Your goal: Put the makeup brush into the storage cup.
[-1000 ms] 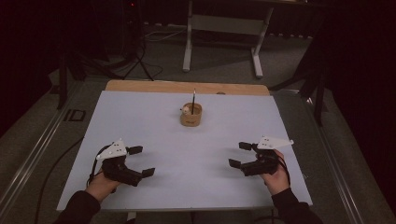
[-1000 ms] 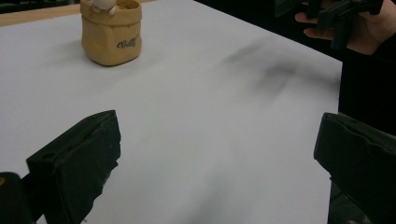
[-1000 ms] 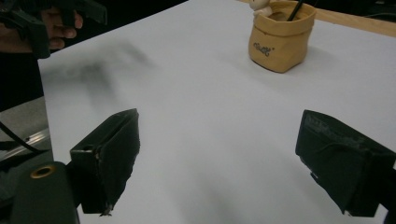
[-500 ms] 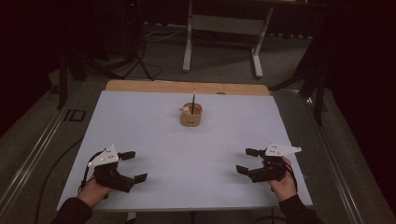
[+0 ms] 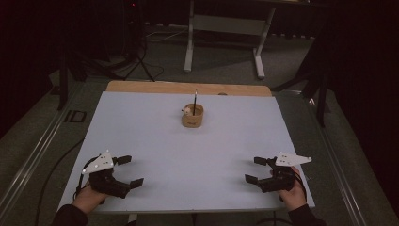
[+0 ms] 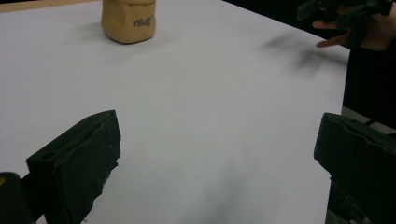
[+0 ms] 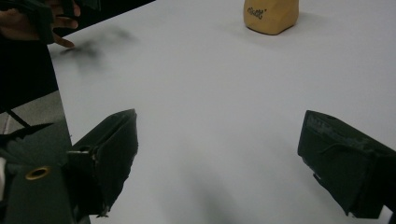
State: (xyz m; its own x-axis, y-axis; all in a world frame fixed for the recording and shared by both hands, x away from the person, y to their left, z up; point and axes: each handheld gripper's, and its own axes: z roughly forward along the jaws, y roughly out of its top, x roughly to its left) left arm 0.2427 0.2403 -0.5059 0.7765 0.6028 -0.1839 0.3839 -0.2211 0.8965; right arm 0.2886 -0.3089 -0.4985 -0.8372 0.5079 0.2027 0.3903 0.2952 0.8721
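Hands low at the near edge of my white table (image 5: 155, 127): left gripper (image 5: 127, 172) and right gripper (image 5: 256, 170) gape wide, empty. Tan cup (image 5: 192, 116) stands far off, bare tabletop between.

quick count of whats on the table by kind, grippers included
grippers: 2, the left gripper and the right gripper, both with jaws apart
tan cups: 1, the cup near the far edge
dark upright sticks in the cup: 1, the stick
total: 4
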